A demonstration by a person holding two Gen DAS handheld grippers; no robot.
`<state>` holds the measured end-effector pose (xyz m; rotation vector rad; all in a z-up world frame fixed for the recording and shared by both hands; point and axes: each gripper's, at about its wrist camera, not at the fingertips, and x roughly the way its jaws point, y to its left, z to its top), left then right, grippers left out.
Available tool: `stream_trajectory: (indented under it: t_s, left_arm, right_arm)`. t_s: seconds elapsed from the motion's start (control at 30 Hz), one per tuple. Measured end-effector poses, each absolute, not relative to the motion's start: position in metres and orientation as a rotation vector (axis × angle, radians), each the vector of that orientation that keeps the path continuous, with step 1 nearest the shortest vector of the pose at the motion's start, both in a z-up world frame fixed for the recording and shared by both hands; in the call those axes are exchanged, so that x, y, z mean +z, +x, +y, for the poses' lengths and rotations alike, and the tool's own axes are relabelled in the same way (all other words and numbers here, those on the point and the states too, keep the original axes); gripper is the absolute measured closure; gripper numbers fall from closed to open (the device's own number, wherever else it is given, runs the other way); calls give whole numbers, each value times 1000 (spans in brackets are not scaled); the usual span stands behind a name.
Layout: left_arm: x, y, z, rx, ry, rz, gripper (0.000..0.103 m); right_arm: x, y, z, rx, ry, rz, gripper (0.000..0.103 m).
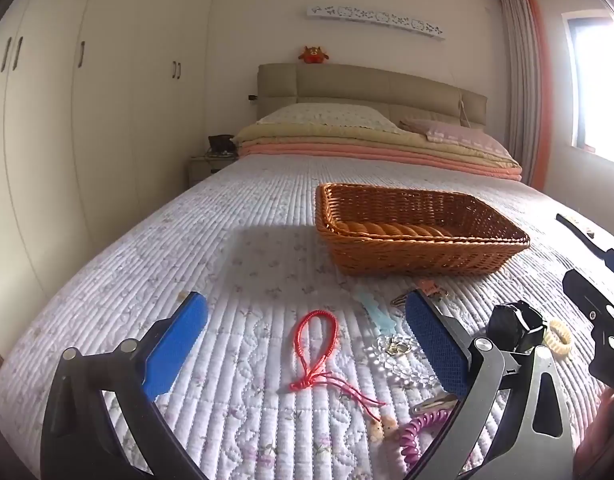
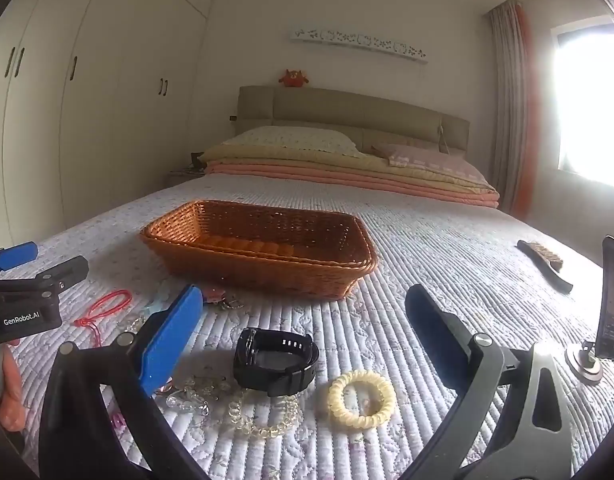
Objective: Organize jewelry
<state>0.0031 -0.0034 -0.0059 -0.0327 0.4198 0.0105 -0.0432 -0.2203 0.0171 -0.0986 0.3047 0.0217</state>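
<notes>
A brown wicker basket [image 1: 419, 236] stands on the quilted bed, also in the right wrist view [image 2: 263, 252]. My left gripper [image 1: 307, 332] is open, with a red cord bracelet [image 1: 317, 350] lying between its fingers on the quilt. My right gripper [image 2: 303, 328] is open above a black watch [image 2: 277, 360] and a cream coil hair tie [image 2: 361, 398]. A clear bead bracelet [image 2: 263, 414] lies by the watch. In the left wrist view the watch [image 1: 515, 326], cream tie [image 1: 559, 338], clear beads [image 1: 403, 356], a purple coil tie [image 1: 417, 434] and a hair clip [image 1: 433, 404] lie to the right.
A brush [image 2: 545, 266] lies on the bed at the far right, and a phone on a stand [image 2: 613, 300] stands near the right edge. Folded blankets and pillows [image 1: 367, 140] are at the head of the bed. White wardrobes [image 1: 87, 120] line the left wall.
</notes>
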Motion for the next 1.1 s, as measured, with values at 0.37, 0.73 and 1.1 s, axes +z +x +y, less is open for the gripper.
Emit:
stream_trajectory:
  t_s: [0.37, 0.73, 1.1]
  left_arm:
    - [-7, 2, -6, 9, -31, 423, 7]
    - [-9, 5, -3, 9, -32, 433, 7]
    - [-9, 6, -3, 9, -34, 441, 7]
  right_arm:
    - [14, -37, -223, 24, -96, 316, 6]
    - [11, -38, -219, 22, -105, 317, 6]
    - [11, -39, -219, 24, -103, 320, 6]
